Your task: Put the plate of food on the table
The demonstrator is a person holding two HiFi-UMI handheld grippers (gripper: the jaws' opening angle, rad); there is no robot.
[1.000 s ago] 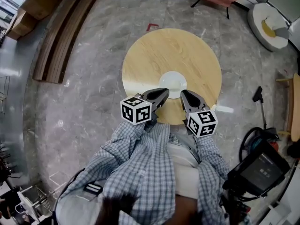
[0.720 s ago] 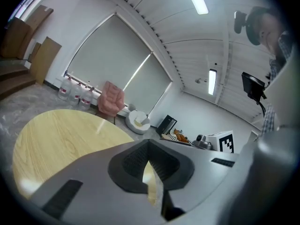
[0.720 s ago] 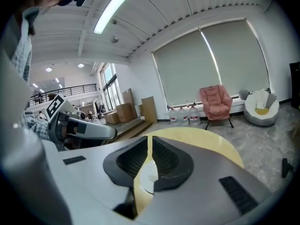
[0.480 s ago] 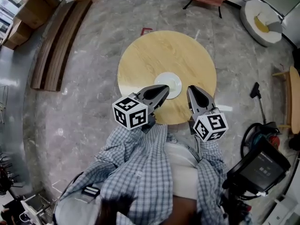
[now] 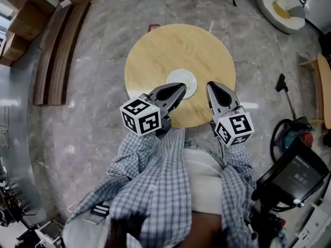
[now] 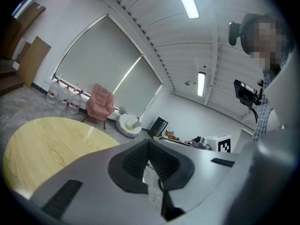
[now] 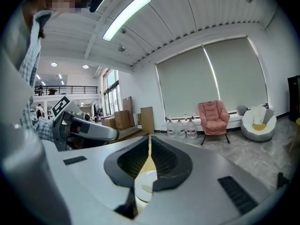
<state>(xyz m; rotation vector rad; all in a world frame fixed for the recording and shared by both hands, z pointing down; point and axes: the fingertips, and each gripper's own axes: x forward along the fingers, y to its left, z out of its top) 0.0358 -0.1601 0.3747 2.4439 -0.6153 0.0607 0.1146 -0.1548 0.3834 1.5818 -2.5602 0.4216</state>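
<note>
A white plate (image 5: 181,83) lies on the round wooden table (image 5: 155,56), a little toward the near side of its middle; what is on it is too small to tell. My left gripper (image 5: 178,90) hovers just at the plate's near left rim, jaws shut and empty. To the plate's right my right gripper (image 5: 211,88) is shut and empty too. In the right gripper view the plate (image 7: 145,187) shows below the closed jaws of the right gripper (image 7: 150,138), with the left gripper (image 7: 86,129) off to the left. The left gripper view shows its jaws (image 6: 149,143) closed over the table (image 6: 51,144).
The table stands on a grey marble floor. Wooden planks (image 5: 51,56) and cardboard boxes (image 5: 20,19) lie at the far left. A pink chair (image 7: 213,116), water bottles (image 7: 180,128) and a white round seat (image 5: 282,6) are beyond the table. Black equipment (image 5: 295,177) stands at the near right.
Both grippers have come up toward the camera and drawn slightly apart, still shut. The plate stays where it was on the table; the head view has shifted a little.
</note>
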